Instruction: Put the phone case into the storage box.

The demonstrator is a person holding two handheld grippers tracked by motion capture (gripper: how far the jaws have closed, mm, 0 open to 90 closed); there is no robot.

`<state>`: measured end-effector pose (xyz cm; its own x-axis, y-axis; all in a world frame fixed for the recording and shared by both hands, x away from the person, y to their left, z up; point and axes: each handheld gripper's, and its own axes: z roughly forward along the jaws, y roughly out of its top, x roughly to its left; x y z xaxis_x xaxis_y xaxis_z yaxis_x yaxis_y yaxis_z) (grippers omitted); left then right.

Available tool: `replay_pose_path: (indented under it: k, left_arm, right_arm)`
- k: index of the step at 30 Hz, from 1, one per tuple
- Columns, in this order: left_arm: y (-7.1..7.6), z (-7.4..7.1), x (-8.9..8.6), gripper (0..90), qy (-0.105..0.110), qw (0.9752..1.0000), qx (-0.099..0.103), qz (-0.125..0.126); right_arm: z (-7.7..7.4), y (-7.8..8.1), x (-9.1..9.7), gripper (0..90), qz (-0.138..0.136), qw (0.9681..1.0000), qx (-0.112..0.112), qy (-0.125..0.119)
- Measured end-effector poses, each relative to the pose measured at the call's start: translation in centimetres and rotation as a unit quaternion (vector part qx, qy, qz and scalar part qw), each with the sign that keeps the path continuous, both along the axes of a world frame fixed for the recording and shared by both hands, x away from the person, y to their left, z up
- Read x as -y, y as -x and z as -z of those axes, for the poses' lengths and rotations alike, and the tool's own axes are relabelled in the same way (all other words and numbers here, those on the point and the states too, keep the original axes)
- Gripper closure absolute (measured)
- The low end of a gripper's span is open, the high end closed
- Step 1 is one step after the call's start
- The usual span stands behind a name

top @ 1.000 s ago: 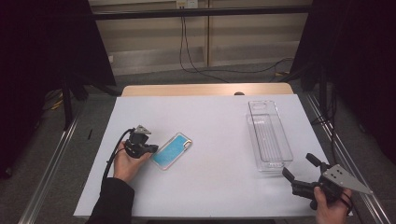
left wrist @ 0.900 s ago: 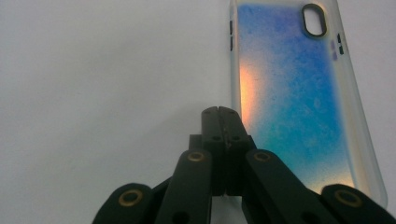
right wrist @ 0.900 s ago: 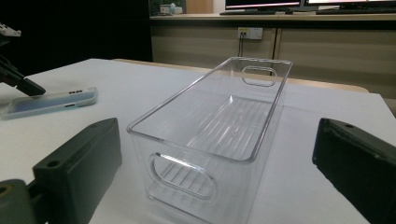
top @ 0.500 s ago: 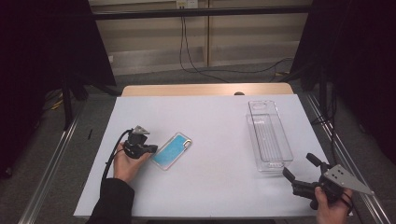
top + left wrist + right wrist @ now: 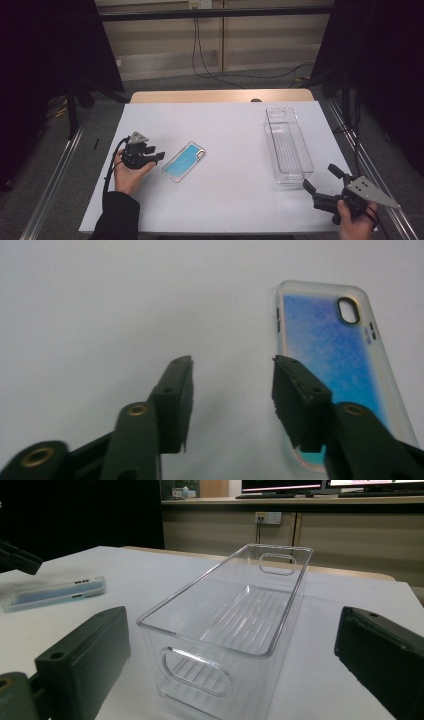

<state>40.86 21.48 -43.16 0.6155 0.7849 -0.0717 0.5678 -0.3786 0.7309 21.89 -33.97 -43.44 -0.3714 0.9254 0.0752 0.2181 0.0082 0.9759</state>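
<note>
Blue glitter under clear plastic marks the phone case (image 5: 184, 161), which lies flat on the white tabletop (image 5: 230, 130). From the high view I have it just beside my left tool (image 5: 159, 157), toward the middle of the tabletop, its long axis running diagonally from near-left to far-right. My left hand (image 5: 127, 175) is by far the nearer one. My right tool (image 5: 320, 186) sits well apart at the near right corner, with the clear bin (image 5: 289, 145) just ahead of it.

In the left gripper view, my left tool's jaws have just been opening and now stand spread, with bare tabletop between them. The case lies ahead and off to the right side, its near end beside the right jaw and partly behind it, its camera cutout at the far end. I judge the coming move turns on shifting toward that side so the jaws straddle the case across its narrow width. Nothing stands in the way there.

In the right gripper view, my right tool's jaws are spread wide on either side of the bin's near handle end, not touching it. The bin is empty. The case shows far off at the left.
</note>
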Motion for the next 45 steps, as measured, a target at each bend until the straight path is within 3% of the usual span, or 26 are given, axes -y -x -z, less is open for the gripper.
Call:
replay_pose_path:
  k: [3, 4, 6, 10, 11, 15, 19, 23, 25, 26, 29, 31, 32, 33, 38, 45]
  left_arm:
    - [0.1, -0.2, 0.0, 31.3, -0.002, 0.9999, 0.011, -0.006]
    - [0.2, -0.5, 0.1, 26.2, 0.015, 0.9997, 0.012, -0.013]
    - [0.3, -0.8, 0.1, 17.1, 0.021, 0.9993, 0.024, -0.021]
    - [0.5, -1.2, 0.0, 11.5, 0.026, 0.9987, 0.037, -0.022]
    - [0.6, -1.3, -0.1, 5.7, 0.031, 0.9984, 0.040, -0.025]
    - [0.8, -1.7, -0.4, 4.6, 0.048, 0.9980, 0.036, -0.018]
    - [1.5, -2.2, -0.6, 4.3, 0.052, 0.9979, 0.040, 0.003]
    - [1.8, -2.4, -0.5, 4.9, 0.052, 0.9978, 0.041, 0.007]
    - [1.7, -2.4, -0.6, 5.8, 0.067, 0.9971, 0.031, 0.015]
    - [1.6, -2.3, -0.6, 5.7, 0.086, 0.9958, 0.016, 0.025]
    - [1.6, -2.2, -0.3, 5.6, 0.073, 0.9967, 0.025, 0.025]
    - [1.6, -2.1, 0.3, 5.2, 0.062, 0.9974, 0.019, 0.032]
    - [1.7, -2.0, 1.0, 5.2, 0.049, 0.9971, 0.005, 0.058]
    - [1.7, -2.0, 1.4, 5.1, 0.038, 0.9971, -0.001, 0.065]
    - [1.8, -1.9, 2.5, 5.1, 0.026, 0.9954, -0.004, 0.092]
    - [1.6, -1.6, 3.3, 6.1, 0.020, 0.9927, -0.029, 0.116]
  right_arm:
    - [0.0, 0.0, 0.0, 1.0, -0.001, 1.0000, 0.000, 0.001]
    - [0.0, 0.0, 0.0, 1.1, -0.002, 1.0000, 0.000, 0.000]
    - [0.0, 0.0, 0.0, 1.1, -0.002, 1.0000, -0.001, -0.002]
    - [0.0, 0.0, 0.0, 1.0, -0.002, 1.0000, 0.000, -0.002]
    - [0.0, 0.0, 0.0, 1.0, -0.001, 1.0000, 0.000, -0.003]
    - [0.0, 0.0, 0.0, 1.0, -0.001, 1.0000, 0.000, -0.003]
    - [0.0, 0.0, 0.0, 1.0, -0.003, 1.0000, 0.000, -0.003]
    - [-0.1, 0.1, 0.1, 1.0, -0.004, 1.0000, 0.002, -0.005]
    - [-0.1, 0.1, 0.1, 1.0, -0.002, 1.0000, 0.002, -0.005]
    - [-0.1, 0.1, 0.1, 0.9, -0.001, 1.0000, 0.002, -0.004]
    - [-0.1, 0.1, 0.1, 1.0, -0.002, 1.0000, 0.002, -0.004]
    - [-0.1, 0.1, 0.1, 1.0, -0.001, 1.0000, 0.002, -0.004]
    - [-0.1, 0.1, 0.1, 1.0, -0.001, 1.0000, 0.002, -0.004]
    - [-0.1, 0.1, 0.1, 1.0, -0.001, 1.0000, 0.002, -0.004]
    - [0.0, 0.1, 0.1, 0.9, -0.001, 1.0000, 0.000, -0.003]
    - [0.0, 0.0, 0.0, 0.9, -0.001, 1.0000, 0.001, -0.003]
